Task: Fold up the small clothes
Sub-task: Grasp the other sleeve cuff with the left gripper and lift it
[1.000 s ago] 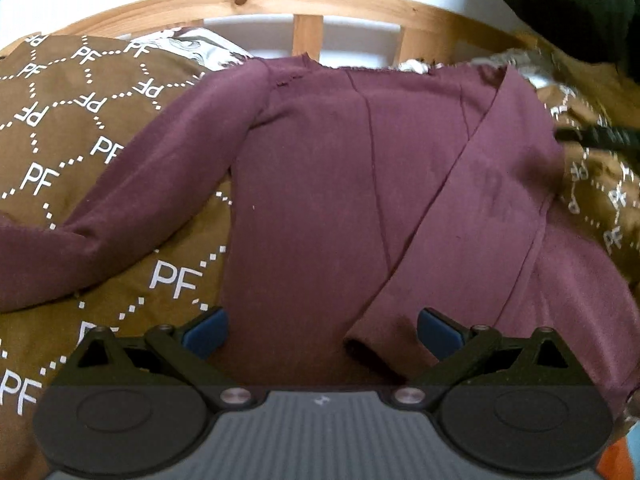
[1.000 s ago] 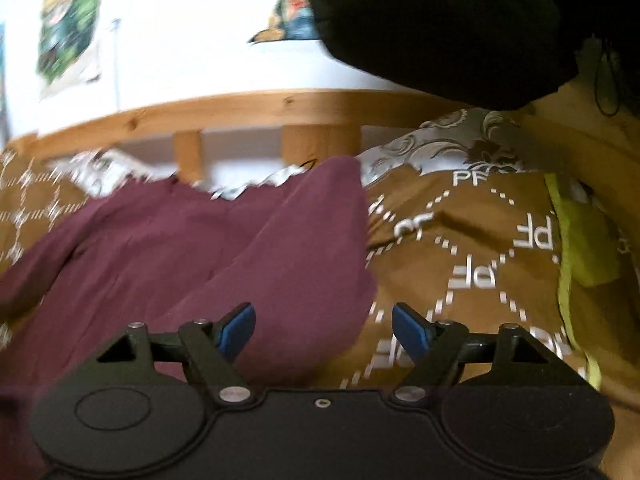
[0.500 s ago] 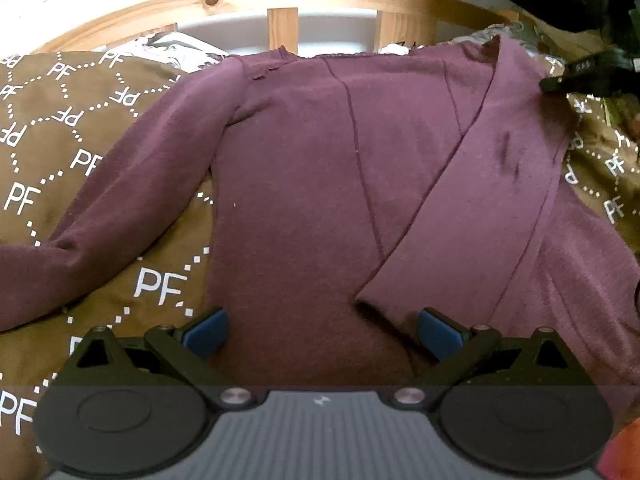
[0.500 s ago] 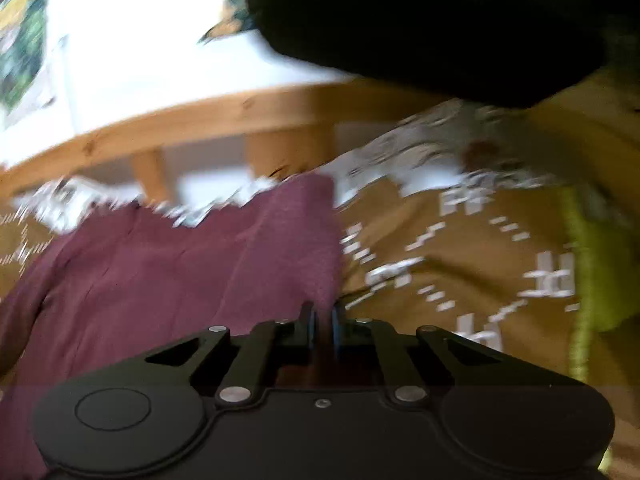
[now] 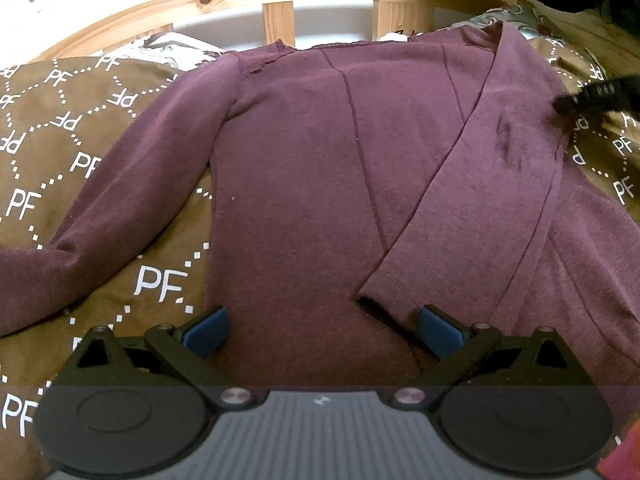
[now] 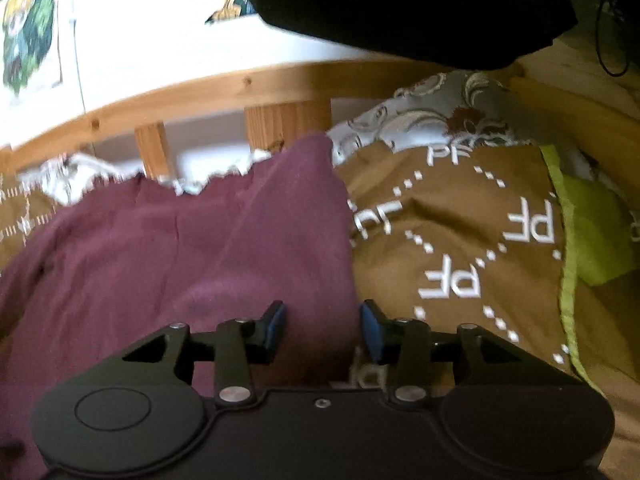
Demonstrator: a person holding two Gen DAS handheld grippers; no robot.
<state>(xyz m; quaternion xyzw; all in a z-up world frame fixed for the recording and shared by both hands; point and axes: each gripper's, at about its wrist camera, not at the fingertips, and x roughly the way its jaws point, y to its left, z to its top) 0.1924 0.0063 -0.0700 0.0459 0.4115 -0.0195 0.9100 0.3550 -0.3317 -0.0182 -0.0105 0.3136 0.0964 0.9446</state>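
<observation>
The right gripper (image 6: 323,326) hangs over the maroon top's (image 6: 180,248) edge on the brown bedspread (image 6: 460,220), its jaws just reopening, parted, fabric between them.

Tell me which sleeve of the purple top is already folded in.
The sleeve on the picture's right, lying diagonally across the purple top. The other sleeve is spread out over the brown blanket.

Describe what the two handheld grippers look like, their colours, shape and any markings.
Both are black plastic, with two round discs at the base, silver pivot screws, triangular cut-out linkages and blue pads on the fingertips. The left gripper has a grey ribbed centre plate with a small white mark. The right gripper has a plain black body with a small centre screw.
</observation>
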